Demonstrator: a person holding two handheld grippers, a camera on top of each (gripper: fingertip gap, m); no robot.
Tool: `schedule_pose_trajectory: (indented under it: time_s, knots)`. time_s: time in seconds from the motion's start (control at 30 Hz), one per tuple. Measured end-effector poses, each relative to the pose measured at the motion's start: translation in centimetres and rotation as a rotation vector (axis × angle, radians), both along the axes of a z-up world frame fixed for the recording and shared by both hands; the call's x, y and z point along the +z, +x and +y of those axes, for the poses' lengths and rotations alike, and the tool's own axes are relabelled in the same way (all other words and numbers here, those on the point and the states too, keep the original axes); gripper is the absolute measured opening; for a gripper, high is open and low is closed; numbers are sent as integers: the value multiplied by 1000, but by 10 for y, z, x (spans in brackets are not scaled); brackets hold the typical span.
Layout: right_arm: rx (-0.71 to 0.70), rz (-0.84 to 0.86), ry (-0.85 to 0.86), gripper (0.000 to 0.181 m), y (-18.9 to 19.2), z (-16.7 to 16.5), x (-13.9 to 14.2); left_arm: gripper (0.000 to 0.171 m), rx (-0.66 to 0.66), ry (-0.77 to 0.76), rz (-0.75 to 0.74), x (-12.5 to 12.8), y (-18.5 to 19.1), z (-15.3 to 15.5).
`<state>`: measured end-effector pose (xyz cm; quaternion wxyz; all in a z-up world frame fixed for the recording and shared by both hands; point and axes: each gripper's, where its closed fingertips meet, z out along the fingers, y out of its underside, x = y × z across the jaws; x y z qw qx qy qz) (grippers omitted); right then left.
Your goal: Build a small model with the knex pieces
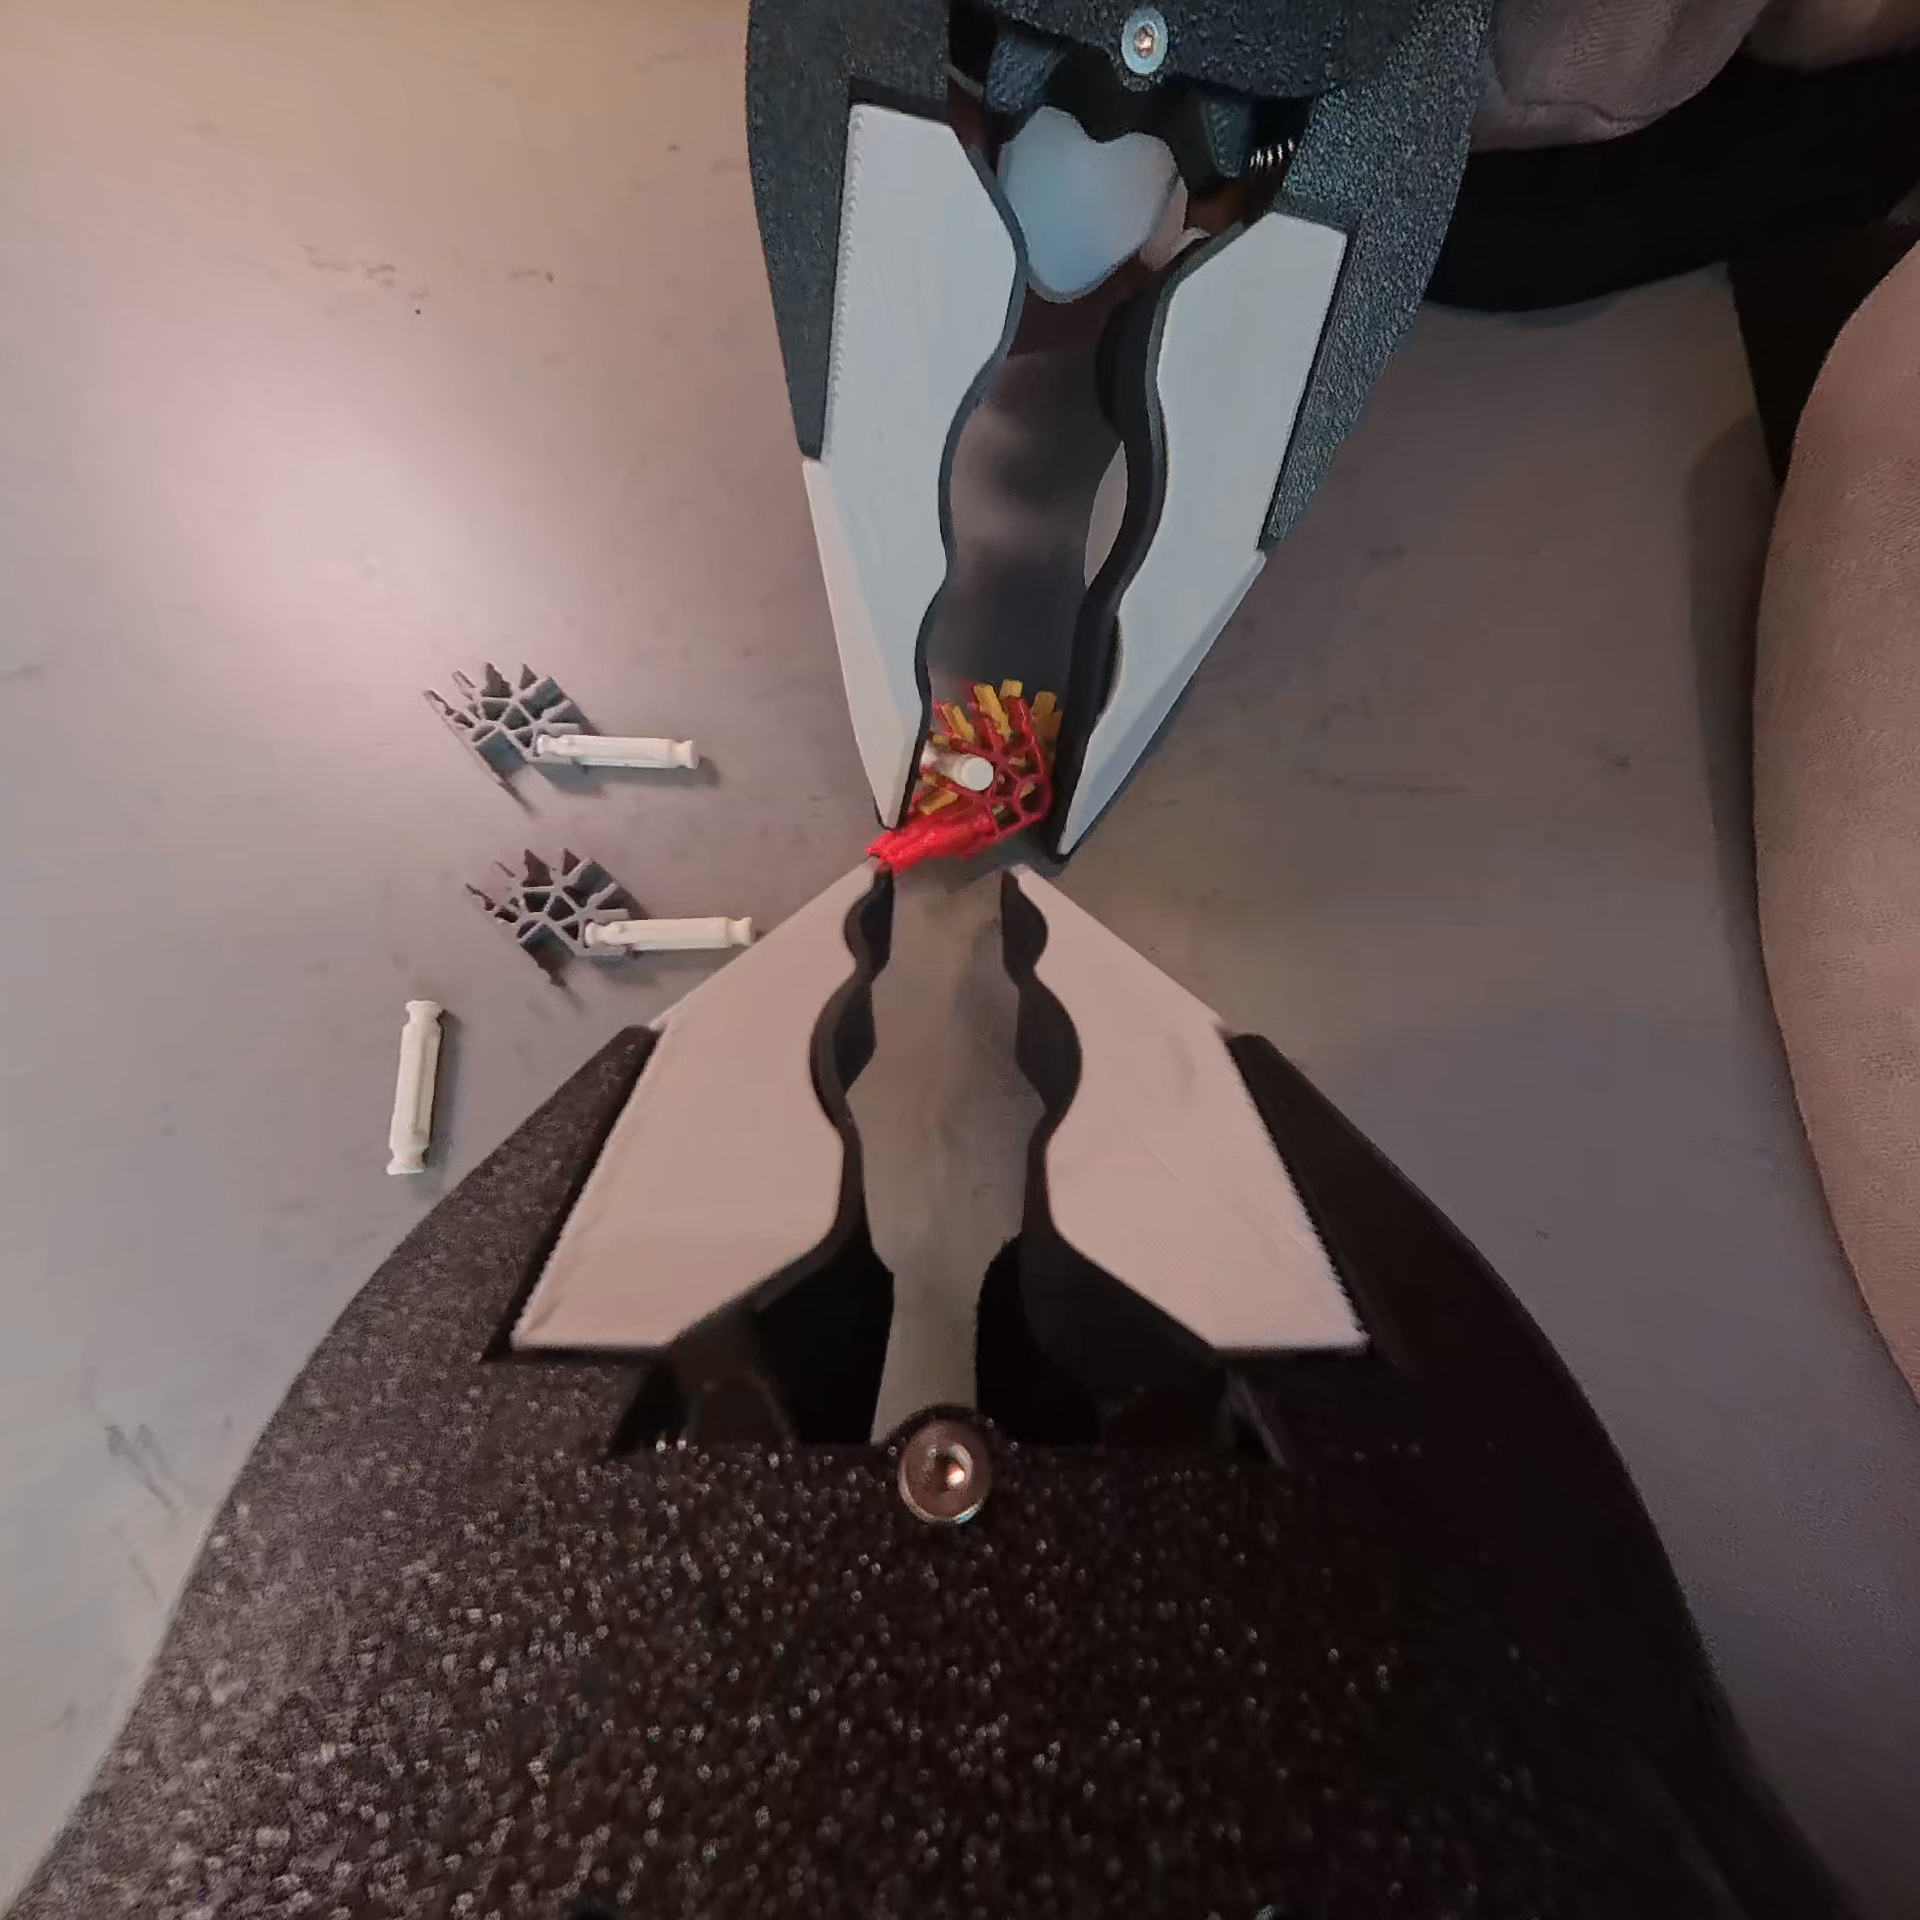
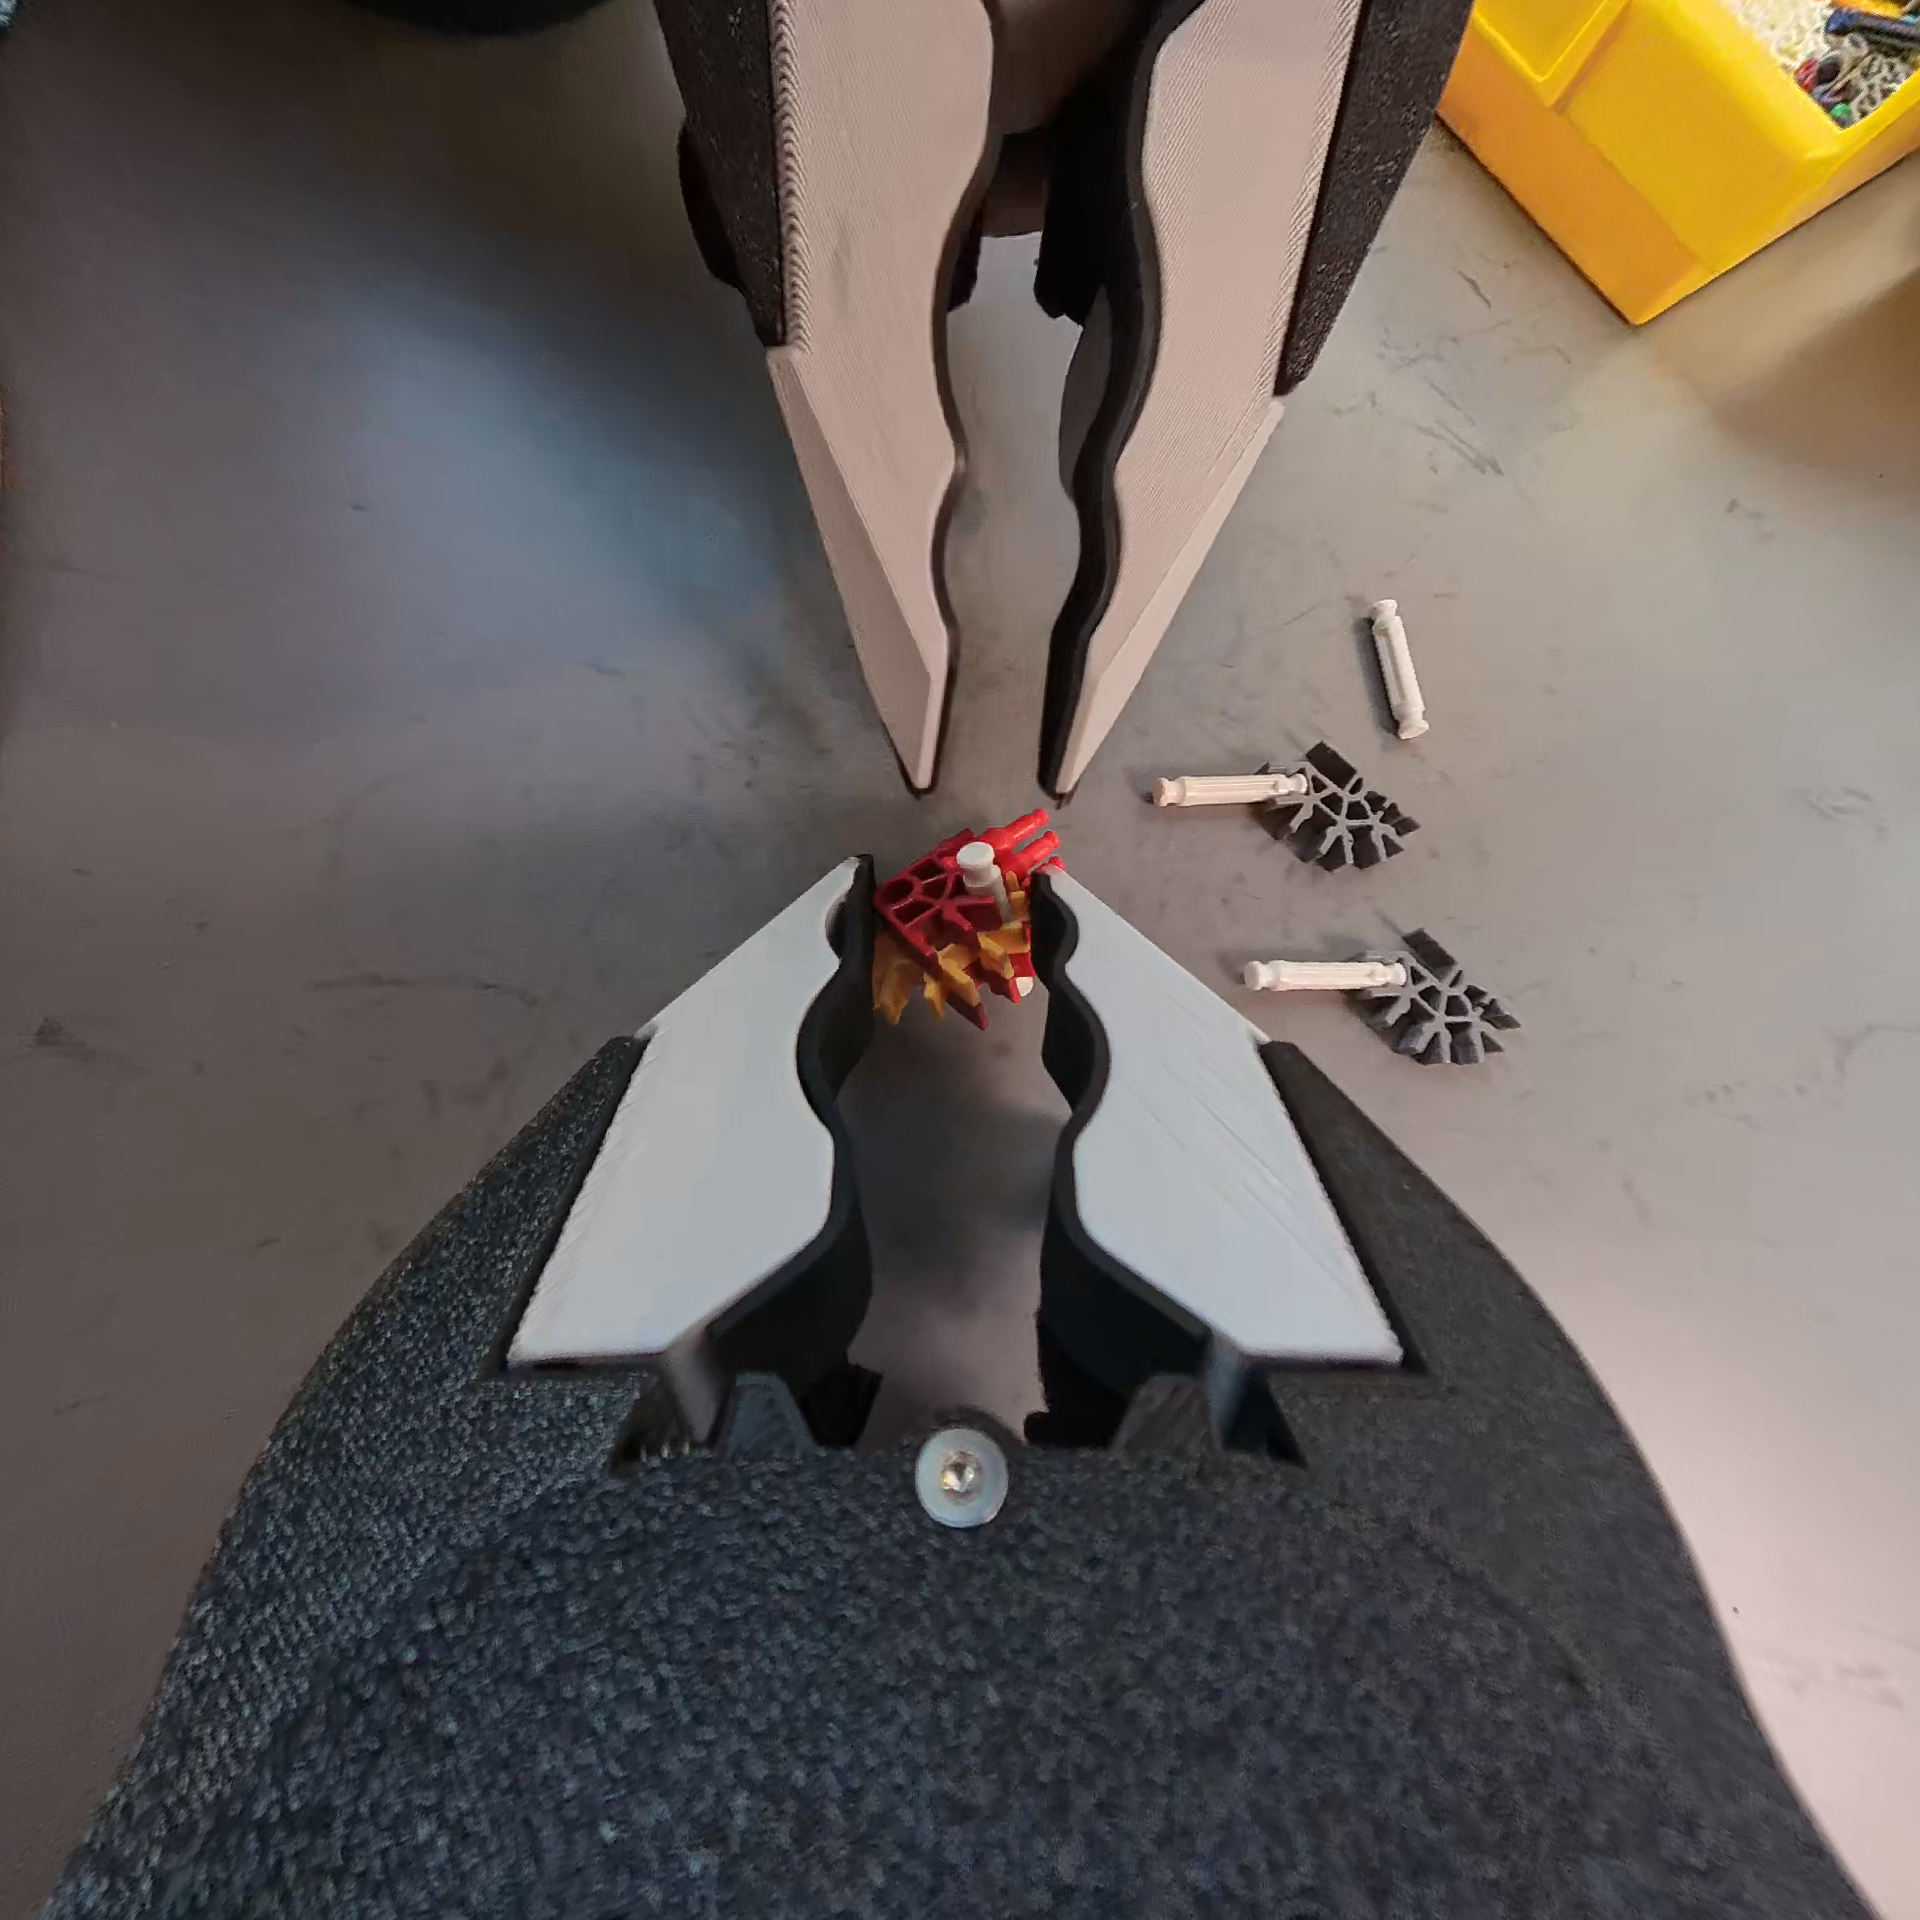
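Note:
My right gripper [image 2: 954, 871] is shut on a small cluster of red and yellow toothed connectors [image 2: 951, 935] with a short white rod [image 2: 977, 868] and a red rod [image 2: 1023, 831] sticking out of it, held just above the grey table [image 2: 416, 623]. My left gripper [image 1: 943, 875] faces it tip to tip. Its jaws stand a little apart with nothing between them, and its tips are right at the red rod's end [image 1: 909, 844]. The right gripper [image 1: 975, 831] and the cluster [image 1: 992, 753] also show in the left wrist view, and the left gripper [image 2: 987, 788] in the right wrist view.
Two grey toothed connectors, each with a white rod plugged in, lie on the table [image 2: 1335, 805] [image 2: 1439, 1003]. A loose white rod [image 2: 1395, 668] lies beyond them. A yellow bin [image 2: 1662, 177] with small parts stands at the far right. A brown rounded form [image 1: 1849, 831] borders the table. The tips of both grippers are at nearly the same place.

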<state>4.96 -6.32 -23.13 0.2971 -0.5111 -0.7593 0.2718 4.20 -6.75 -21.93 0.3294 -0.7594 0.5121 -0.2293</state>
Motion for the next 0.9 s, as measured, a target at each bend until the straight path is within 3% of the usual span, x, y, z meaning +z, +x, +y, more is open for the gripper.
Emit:
schedule_pose_trajectory:
  time_s: [0.1,0.27,0.57,0.7,0.8,0.9]
  knots:
    - [10,11,-39,26,0,-3,3,35,-21,31,-32,1,0,-3]
    - [25,86,-184,25,-5,-13,23,22,-35,86,-95,13,6,-4]
    - [10,223,-304,23,-14,-15,51,23,17,37,-280,40,-2,-5]
    - [-20,333,-388,23,-17,-9,72,42,81,-121,-392,42,-9,-3]
    - [-39,415,-441,23,-20,-6,86,42,70,-264,-547,51,5,-9]
    - [-59,471,-468,23,-22,-4,95,41,80,-266,-640,65,19,-7]
